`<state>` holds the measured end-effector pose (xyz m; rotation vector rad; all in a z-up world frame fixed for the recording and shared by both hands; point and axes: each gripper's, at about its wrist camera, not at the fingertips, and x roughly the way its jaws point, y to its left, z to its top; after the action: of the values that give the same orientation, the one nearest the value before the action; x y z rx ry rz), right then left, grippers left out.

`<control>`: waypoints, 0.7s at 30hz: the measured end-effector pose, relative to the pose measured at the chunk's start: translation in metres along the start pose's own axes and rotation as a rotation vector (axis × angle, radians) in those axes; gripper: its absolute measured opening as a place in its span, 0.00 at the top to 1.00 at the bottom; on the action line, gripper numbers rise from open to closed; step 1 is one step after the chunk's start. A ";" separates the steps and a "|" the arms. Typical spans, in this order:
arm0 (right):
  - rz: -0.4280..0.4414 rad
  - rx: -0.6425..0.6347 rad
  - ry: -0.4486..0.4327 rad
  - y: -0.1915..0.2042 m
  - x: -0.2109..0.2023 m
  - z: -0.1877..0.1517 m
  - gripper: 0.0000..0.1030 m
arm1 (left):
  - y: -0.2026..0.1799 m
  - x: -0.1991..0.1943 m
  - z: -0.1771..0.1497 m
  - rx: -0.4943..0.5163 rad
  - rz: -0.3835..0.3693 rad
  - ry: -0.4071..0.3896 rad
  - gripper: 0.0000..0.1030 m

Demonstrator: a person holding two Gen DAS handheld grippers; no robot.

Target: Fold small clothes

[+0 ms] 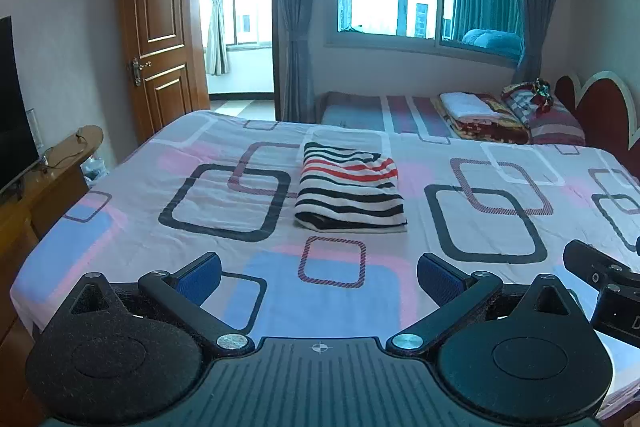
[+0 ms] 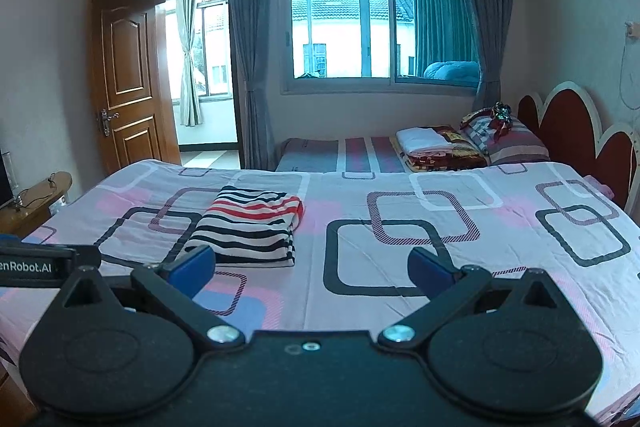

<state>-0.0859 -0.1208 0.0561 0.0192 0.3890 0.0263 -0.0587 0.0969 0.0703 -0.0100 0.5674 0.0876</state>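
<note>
The bed [image 1: 120, 227], covered in a sheet of rounded squares, is filling both views. Above its near edge the left gripper [image 1: 319, 277] is hovering with blue pads spread wide, holding nothing. The right gripper [image 2: 312, 269] is hanging alongside it, equally spread and empty. The striped garment [image 1: 350, 187] is lying folded mid-bed, well ahead of both. A second bed [image 2: 340, 151] is sitting beyond, under the window [image 2: 376, 27].
</note>
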 end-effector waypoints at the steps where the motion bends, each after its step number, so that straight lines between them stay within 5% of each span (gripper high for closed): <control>1: -0.003 -0.001 0.000 0.000 0.000 0.000 0.01 | 0.001 0.000 0.000 -0.001 0.001 -0.002 0.00; 21: 0.003 0.002 0.008 0.007 0.000 -0.002 0.01 | 0.003 0.001 -0.002 -0.016 0.014 0.002 0.00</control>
<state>-0.0872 -0.1137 0.0545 0.0219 0.3968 0.0286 -0.0592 0.0998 0.0680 -0.0220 0.5693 0.1054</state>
